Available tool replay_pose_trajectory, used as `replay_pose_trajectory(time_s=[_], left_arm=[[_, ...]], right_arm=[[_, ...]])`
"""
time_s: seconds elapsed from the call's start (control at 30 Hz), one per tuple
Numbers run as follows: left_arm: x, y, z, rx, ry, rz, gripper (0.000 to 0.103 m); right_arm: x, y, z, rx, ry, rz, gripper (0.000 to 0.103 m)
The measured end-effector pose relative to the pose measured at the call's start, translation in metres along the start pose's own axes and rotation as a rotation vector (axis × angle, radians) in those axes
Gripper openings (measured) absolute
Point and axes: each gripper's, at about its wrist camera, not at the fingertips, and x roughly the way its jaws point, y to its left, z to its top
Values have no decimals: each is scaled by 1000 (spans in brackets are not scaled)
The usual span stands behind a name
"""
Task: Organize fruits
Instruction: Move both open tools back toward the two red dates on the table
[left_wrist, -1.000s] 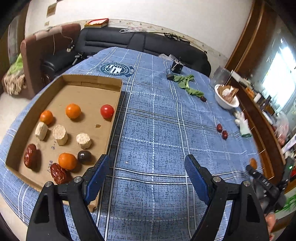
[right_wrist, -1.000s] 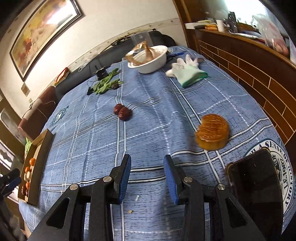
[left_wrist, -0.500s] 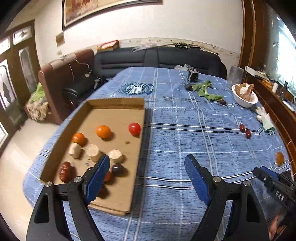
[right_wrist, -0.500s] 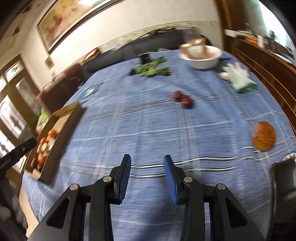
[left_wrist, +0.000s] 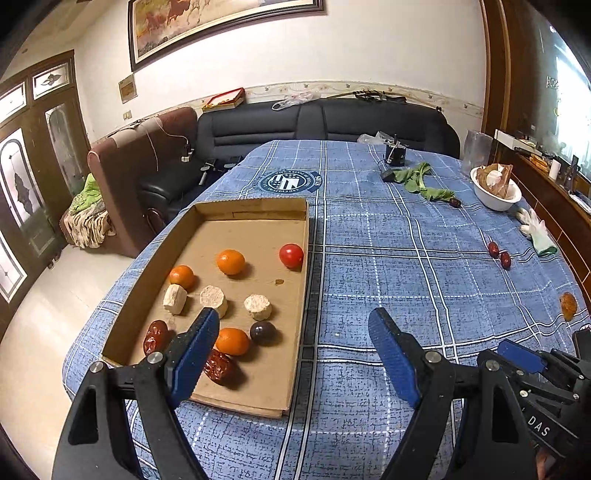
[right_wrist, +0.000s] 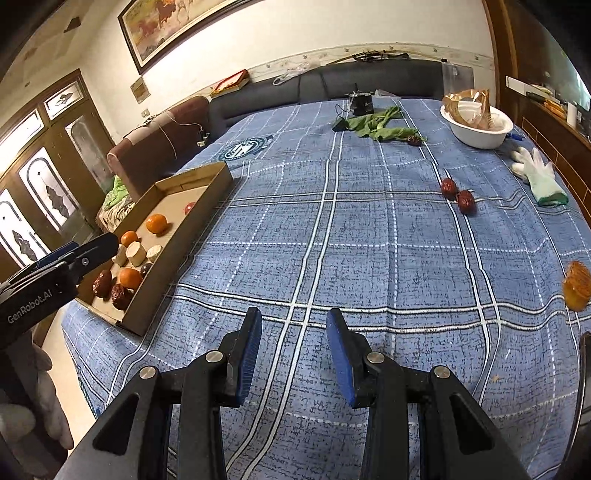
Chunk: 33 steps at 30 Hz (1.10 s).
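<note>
A cardboard tray (left_wrist: 255, 205) on the blue checked cloth holds three oranges (left_wrist: 230, 261), a tomato (left_wrist: 291, 255), a dark plum (left_wrist: 263, 331), dates and pale cylinders. My left gripper (left_wrist: 291, 328) hangs open over the tray's near right corner, with nothing between its fingers. My right gripper (right_wrist: 294, 321) is open a narrow way and empty, low over bare cloth right of the tray (right_wrist: 177, 251). Two red dates (right_wrist: 458, 194) and an orange-brown cake (right_wrist: 576, 285) lie far to its right. Another date (right_wrist: 413, 140) lies by the greens.
A white bowl (right_wrist: 476, 136), a white glove (right_wrist: 539, 177), green leaves (right_wrist: 380, 125) and a small black device (right_wrist: 362, 105) sit at the table's far end. A dark phone (right_wrist: 586, 369) lies at the right edge. Sofas stand behind, and a wooden sideboard stands on the right.
The right gripper has swung left across the cloth, so the tray comes into its view. The left view has tilted up and shows the whole tray. Both jaws keep their width.
</note>
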Motion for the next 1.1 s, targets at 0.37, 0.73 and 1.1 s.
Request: replay_pose_trajectory(time_s=[0.37, 0.73, 1.1], left_arm=[[11, -10, -1, 22, 39, -56, 82], [18, -17, 5, 26, 53, -54, 82], [22, -25, 3, 29, 65, -107, 82]], right_arm=[[-2, -32, 0, 61, 9, -37, 40], [9, -55, 1, 106, 21, -28, 40], [-4, -75, 5, 139, -9, -58, 40]])
